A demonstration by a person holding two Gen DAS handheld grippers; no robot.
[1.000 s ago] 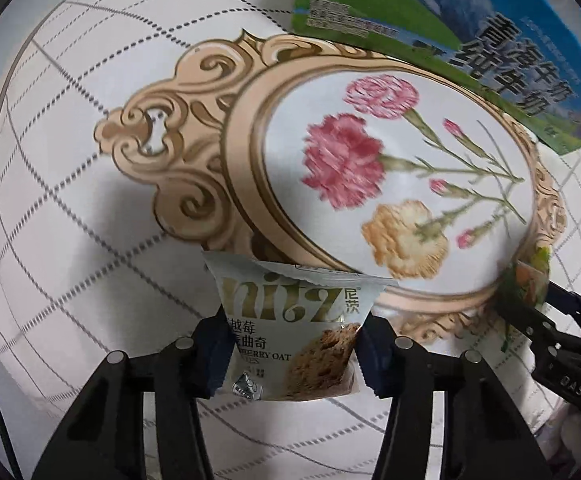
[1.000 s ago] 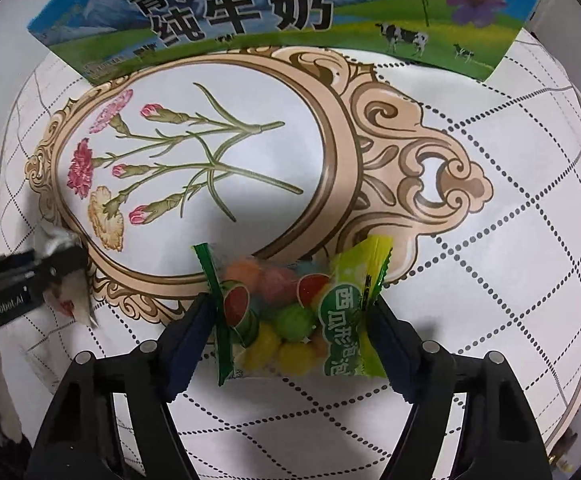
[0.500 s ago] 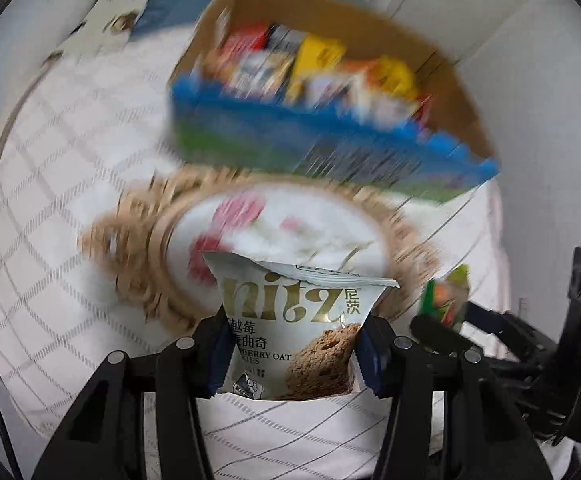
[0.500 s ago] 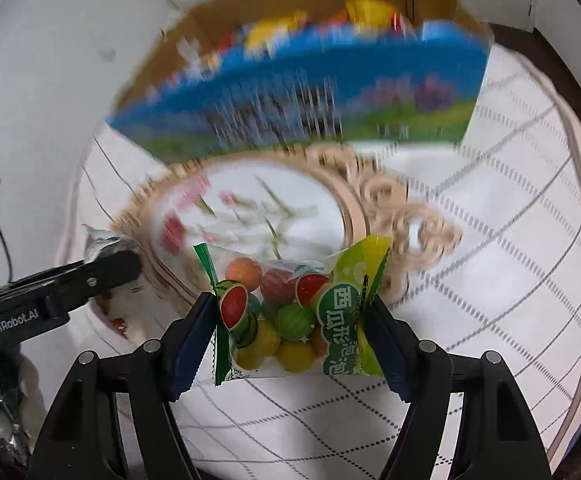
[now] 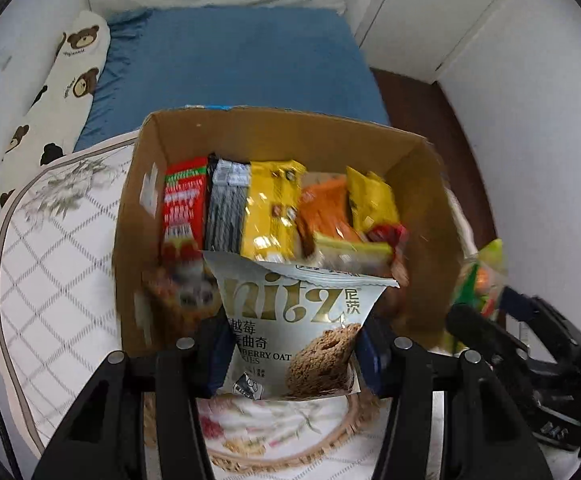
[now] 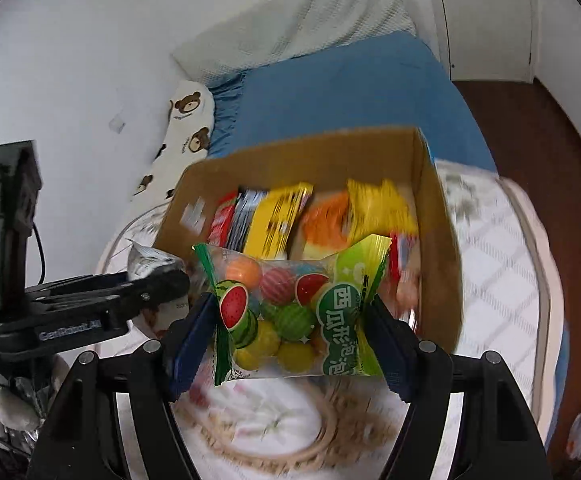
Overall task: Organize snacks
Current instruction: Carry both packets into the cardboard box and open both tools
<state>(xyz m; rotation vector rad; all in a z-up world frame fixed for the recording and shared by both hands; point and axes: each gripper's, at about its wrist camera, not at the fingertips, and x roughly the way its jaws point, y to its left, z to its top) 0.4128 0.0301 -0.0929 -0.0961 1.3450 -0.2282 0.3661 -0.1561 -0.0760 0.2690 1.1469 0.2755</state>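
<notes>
Jaws of 2 grippers each clamp 1 packet, cookie pack left, gum bag right, before 1 box.

I saw a white quilted mat with a grey diamond grid and a gold-framed floral medallion spread underneath. Behind it lay a blue fitted bedsheet, with a long white bolster printed with brown bears along its left edge, against the white wall. Dark brown wooden flooring showed at right.
</notes>
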